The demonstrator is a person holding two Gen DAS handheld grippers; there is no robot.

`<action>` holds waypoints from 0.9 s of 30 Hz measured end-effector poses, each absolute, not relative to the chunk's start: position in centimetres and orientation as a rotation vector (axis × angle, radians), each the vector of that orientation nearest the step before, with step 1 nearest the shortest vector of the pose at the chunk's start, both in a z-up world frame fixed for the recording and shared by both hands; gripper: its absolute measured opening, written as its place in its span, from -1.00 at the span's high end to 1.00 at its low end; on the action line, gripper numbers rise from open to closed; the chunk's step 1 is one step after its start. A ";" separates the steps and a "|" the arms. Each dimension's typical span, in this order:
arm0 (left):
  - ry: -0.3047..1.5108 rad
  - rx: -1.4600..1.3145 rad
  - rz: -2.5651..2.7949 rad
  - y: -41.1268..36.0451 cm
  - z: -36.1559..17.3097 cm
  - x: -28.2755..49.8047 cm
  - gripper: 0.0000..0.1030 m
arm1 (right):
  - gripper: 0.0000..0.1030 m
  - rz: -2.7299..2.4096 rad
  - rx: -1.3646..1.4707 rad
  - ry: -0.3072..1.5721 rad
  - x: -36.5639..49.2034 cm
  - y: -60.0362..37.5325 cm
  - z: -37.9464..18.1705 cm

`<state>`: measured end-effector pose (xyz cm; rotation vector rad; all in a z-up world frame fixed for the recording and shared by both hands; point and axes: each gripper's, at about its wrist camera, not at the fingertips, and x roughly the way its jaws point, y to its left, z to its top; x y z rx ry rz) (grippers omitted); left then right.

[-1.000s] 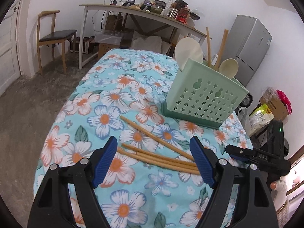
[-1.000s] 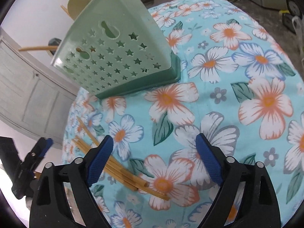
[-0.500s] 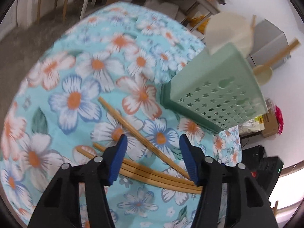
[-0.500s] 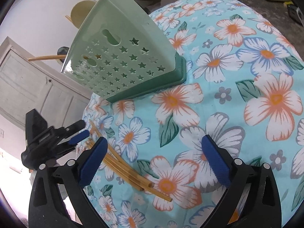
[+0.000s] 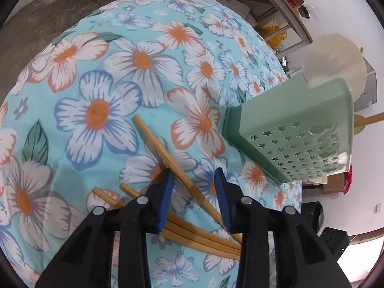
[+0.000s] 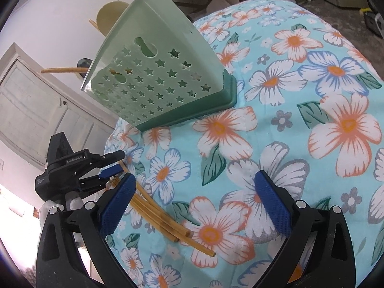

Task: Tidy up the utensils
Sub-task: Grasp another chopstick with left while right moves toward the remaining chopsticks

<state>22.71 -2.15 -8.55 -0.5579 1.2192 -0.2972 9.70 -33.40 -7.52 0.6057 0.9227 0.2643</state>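
Left hand-held gripper (image 5: pixel 192 177) lowered over the single chopstick (image 5: pixel 153 141) lying apart from the other chopsticks (image 5: pixel 204 237) on the flowered tabletop (image 5: pixel 120 48). Jaws just closing, narrowed to a slim gap either side of that stick, pads not clearly pressing on it yet. Stick's long axis crossing the gap at a slant, far end running up and left, near end passing under the right pad toward the bundle. Judged the next move to hinge on that slant: closing squarely across the shaft, not along it. Right hand-held gripper (image 6: pixel 194 201) spread wide and empty, hovering above the bundle's other ends, farther from the lone stick than the left. Green star-punched holder (image 5: pixel 300 139) standing just beyond to the right, already carrying a pale spatula (image 5: pixel 336 57) and wooden handles. Small white lettering on the left gripper's body, too small to read.
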 end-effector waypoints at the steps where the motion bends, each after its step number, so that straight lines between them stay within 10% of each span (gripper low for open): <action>1: 1.212 -0.537 -0.289 -2.4 -8.5 22.6 0.40 | -0.85 0.262 0.601 0.919 9.7 -33.3 -7.5; 27: 0.902 -0.657 -0.415 0.4 -2.7 18.3 0.85 | -0.85 0.237 0.619 0.898 9.5 -33.4 -7.8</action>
